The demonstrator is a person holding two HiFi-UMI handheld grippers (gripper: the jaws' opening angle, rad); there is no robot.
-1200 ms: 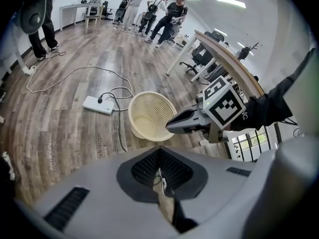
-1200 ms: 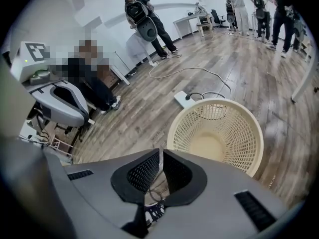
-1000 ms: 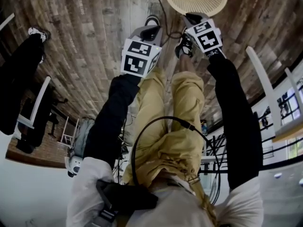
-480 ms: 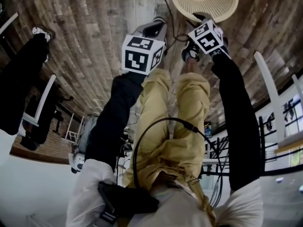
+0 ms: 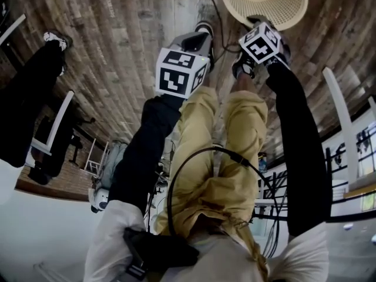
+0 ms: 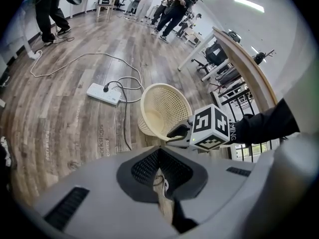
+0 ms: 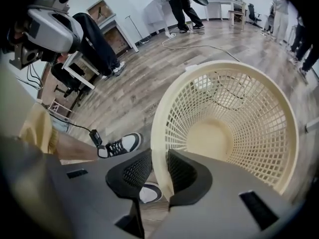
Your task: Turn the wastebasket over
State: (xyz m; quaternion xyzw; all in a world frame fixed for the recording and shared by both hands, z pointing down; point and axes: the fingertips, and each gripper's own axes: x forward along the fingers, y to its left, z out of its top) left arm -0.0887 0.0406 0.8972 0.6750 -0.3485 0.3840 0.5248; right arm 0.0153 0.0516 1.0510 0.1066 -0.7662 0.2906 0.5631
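Observation:
The cream lattice wastebasket point(image 5: 264, 2) stands upright on the wood floor, mouth up, just beyond the person's feet. In the right gripper view its near rim point(image 7: 158, 133) runs between the jaws of my right gripper point(image 7: 159, 158). The jaws are closing on it, with a pad against each face of the rim. The head view shows this gripper point(image 5: 254, 23) at the basket's near edge. My left gripper point(image 5: 198, 40) hangs left of the basket, apart from it. Its jaws point(image 6: 158, 153) meet at the tips with nothing between them. In the left gripper view, the basket point(image 6: 164, 108) and the right gripper point(image 6: 180, 132) lie ahead.
A white power strip point(image 6: 103, 93) with trailing cables lies on the floor left of the basket. The person's black-and-white shoes point(image 7: 119, 144) stand right by the basket. A table edge point(image 6: 239, 59) and chairs are at the right, and people stand far off.
Both grippers have sunk toward the floor. The right one has rolled and come down over the basket's near rim.

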